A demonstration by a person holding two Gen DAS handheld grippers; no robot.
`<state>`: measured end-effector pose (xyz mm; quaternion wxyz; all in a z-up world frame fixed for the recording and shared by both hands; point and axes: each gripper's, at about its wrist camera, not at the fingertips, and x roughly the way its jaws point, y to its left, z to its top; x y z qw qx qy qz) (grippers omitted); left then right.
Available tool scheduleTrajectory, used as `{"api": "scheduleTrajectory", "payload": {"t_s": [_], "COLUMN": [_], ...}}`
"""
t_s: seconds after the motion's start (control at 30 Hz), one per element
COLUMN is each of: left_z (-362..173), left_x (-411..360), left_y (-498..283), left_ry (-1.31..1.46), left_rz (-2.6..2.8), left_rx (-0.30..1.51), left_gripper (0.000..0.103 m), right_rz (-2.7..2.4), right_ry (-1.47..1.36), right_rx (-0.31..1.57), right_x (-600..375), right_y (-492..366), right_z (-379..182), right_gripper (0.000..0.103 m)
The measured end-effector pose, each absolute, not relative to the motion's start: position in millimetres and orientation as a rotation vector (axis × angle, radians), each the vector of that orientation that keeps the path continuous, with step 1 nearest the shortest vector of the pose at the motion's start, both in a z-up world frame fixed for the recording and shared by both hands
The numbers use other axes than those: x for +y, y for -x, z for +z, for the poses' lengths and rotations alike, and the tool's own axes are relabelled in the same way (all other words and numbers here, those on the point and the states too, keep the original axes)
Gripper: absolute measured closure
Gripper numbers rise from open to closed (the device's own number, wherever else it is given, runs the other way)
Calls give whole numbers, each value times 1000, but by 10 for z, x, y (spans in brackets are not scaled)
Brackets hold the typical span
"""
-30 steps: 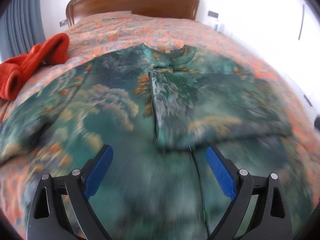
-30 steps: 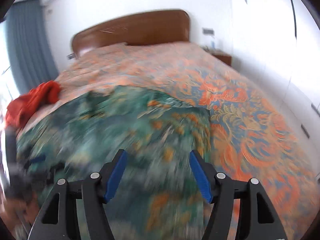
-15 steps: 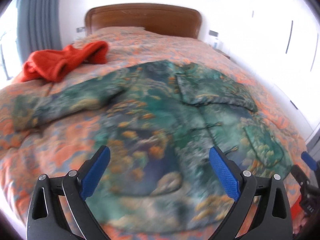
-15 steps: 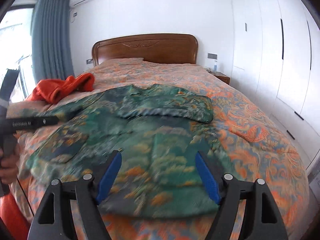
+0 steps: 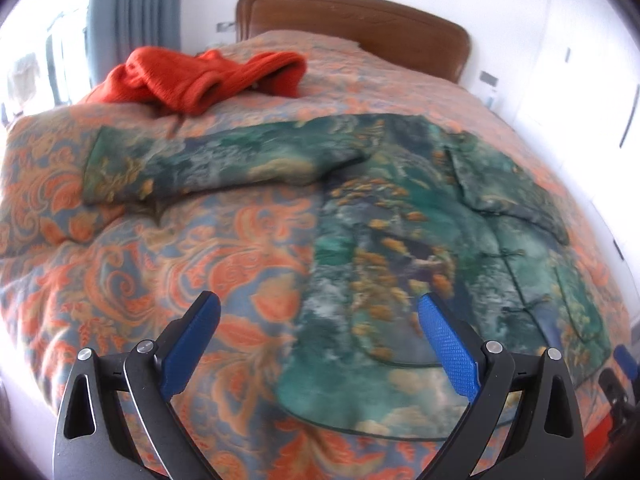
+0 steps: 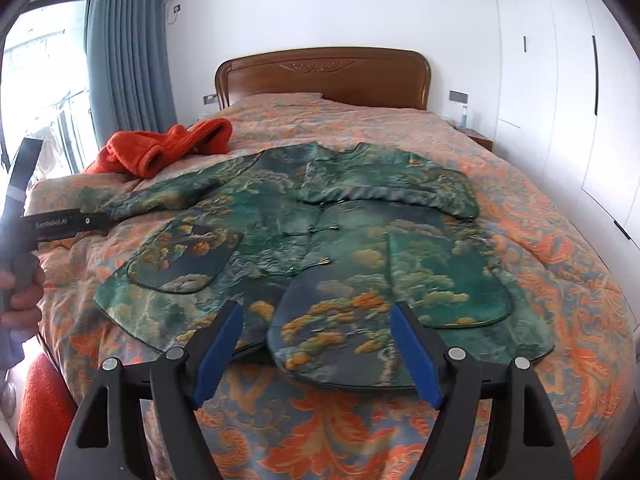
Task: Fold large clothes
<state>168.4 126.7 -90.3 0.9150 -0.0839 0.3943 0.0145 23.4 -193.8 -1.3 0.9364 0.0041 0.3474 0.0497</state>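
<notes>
A large green jacket [image 6: 320,240] with a cloud and tree print lies front-up on the bed. Its right sleeve is folded across the chest [image 6: 384,192]; its left sleeve [image 5: 208,164] stretches out flat to the side. My left gripper [image 5: 320,340] is open and empty, above the bedspread just left of the jacket's hem. My right gripper [image 6: 318,348] is open and empty, above the jacket's bottom hem. The left gripper's body shows at the left edge of the right wrist view [image 6: 60,224].
The bed has an orange and blue patterned bedspread [image 6: 560,272] and a wooden headboard [image 6: 324,76]. A crumpled orange sweater [image 6: 160,148] lies beyond the outstretched sleeve. White wardrobes [image 6: 560,80] stand on the right, a blue curtain [image 6: 128,60] on the left.
Both grippers pulled back from over the jacket toward the foot of the bed. The left one swung left, bringing the outstretched sleeve and orange sweater into view. Both stayed open.
</notes>
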Motion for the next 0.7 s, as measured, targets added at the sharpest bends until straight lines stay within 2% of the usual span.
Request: {"api": "scheduleTrajectory", "payload": {"t_s": [0.3,0.53,0.7], "left_z": [-1085,-1291,-1524], "left_x": [1583,2351,2814], "left_y": [-1763,-2067,-2644], "left_ry": [249,579,709], "left_rz": [68,119,185], "left_rx": [848,842,879], "left_gripper": [3,3,4], "right_rz": [113,124,143], "right_ry": [-34,-28,-47], "right_rx": [748,754,779], "right_x": [-1791,-1703,-1674], "right_y": [-355,-447,-483], "right_z": [-82,-109,-179], "right_gripper": [25,25,26]}}
